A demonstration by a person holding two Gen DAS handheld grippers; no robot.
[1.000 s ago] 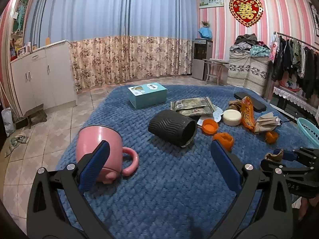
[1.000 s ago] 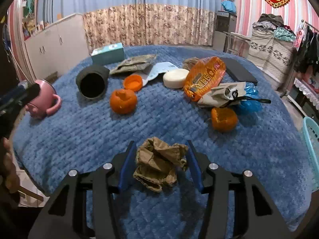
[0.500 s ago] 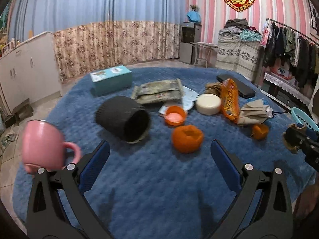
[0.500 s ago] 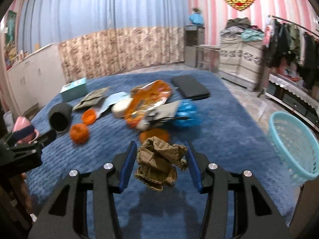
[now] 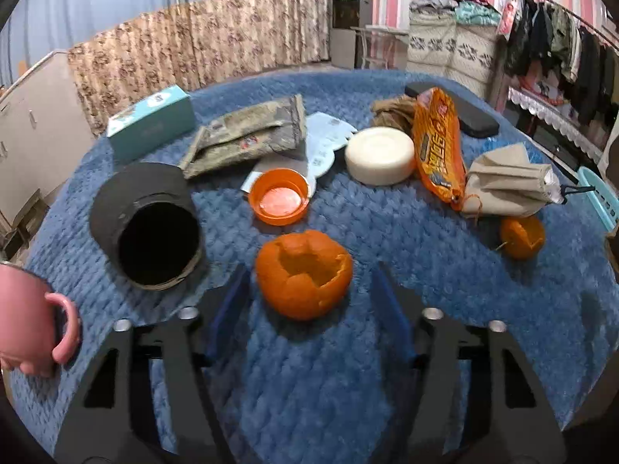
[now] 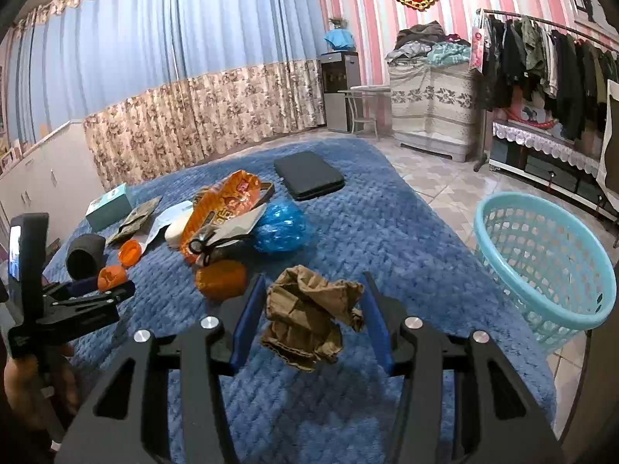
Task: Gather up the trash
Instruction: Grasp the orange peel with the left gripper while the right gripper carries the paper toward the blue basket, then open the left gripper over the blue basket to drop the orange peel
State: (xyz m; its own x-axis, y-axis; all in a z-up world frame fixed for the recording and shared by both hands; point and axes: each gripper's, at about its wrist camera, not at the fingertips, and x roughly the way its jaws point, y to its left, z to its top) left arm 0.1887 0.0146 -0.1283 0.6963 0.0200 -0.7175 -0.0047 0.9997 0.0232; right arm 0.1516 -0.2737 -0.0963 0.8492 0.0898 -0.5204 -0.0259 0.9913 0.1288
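Orange peel (image 5: 304,279), hollow shell with torn opening facing up, sits on blue blanket (image 5: 387,232) between fingers of left gripper (image 5: 307,301), near their tips. Jaws closing, roughly half open; small gap shows each side of peel, pads not pressing yet. Black tube (image 5: 145,224) lies beyond left finger, orange lid (image 5: 279,201) straight ahead past peel.

Crumpled brown paper (image 6: 311,317) sits between blue pads of right gripper (image 6: 309,319), clamped from both sides, lifted clear of blanket. Light blue basket (image 6: 541,263) stands ahead-right of right finger, on floor.
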